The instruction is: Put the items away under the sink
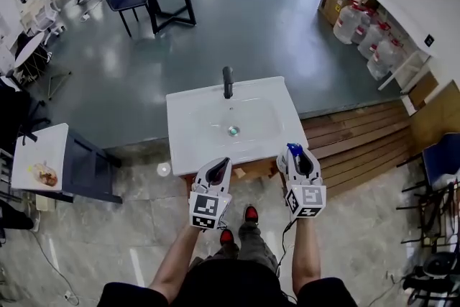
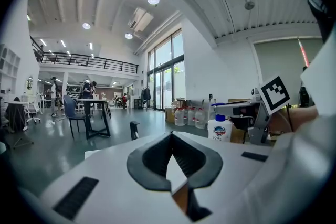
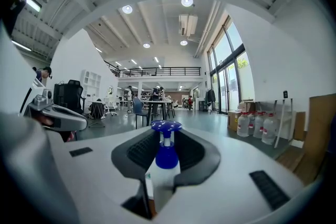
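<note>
The step in hand looks to be carrying the soap bottle (image 3: 160,178) to the space under the sink. To do it well, the right gripper (image 3: 166,150) should keep the bottle upright and pinched at the same spot. It should come down low in front of the sink cabinet (image 1: 251,170) before going in, so the pump top does not catch on the sink's edge. It should let go only once the base stands flat inside. The free left gripper (image 2: 170,136) would do best opening or holding the door, if there is one. No view shows the cabinet front, so I cannot tell whether it stands open.

The right gripper is partly closed. Its two dark pads press the white body of the bottle from either side, and the blue pump head stands up between and above them. The bottle is held in the air near the front right corner of the sink (image 1: 187,133) and rests on nothing.

The left gripper has its tips together and nothing between them. It is held level beside the right one, near the sink's front edge.

Beyond both grippers are the white basin with its dark faucet (image 1: 228,81) at the back, then a wooden platform to the right and an open grey floor.
</note>
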Demonstrator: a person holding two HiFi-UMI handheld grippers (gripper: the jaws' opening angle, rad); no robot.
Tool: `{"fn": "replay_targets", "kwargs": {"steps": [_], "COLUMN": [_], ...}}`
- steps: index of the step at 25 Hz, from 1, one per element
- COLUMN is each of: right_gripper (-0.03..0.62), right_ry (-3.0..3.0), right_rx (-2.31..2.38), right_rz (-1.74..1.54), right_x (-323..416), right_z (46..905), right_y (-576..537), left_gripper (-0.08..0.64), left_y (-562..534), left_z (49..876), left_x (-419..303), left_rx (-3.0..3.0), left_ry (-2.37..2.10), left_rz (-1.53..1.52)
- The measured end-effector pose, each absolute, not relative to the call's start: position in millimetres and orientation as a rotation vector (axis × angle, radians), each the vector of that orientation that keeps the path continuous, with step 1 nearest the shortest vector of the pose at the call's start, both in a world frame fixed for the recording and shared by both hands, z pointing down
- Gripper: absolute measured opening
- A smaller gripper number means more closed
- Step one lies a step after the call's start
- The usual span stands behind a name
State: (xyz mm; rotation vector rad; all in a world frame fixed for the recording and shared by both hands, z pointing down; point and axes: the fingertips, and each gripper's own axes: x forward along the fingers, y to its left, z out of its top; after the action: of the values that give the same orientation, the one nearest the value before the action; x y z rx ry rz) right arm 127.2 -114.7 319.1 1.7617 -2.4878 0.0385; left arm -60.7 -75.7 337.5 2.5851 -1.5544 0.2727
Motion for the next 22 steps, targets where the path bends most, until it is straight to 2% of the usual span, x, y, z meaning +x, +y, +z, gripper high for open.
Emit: {"fn": "replay_targets", "kwargs": {"steps": [22], "right_gripper": [0.103], "right_ry": [-2.564], "right_rx": [1.544], "right_rz": [0.081], "right_x": [153], "right_z": [385], "right_y": [-71], "left_gripper": [0.008], "left_y": [-46], "left_z": [393], "left_x": [-10], "left_rx": [2.463], "left_ry": [-1.569], "left_rz": [0.311]}}
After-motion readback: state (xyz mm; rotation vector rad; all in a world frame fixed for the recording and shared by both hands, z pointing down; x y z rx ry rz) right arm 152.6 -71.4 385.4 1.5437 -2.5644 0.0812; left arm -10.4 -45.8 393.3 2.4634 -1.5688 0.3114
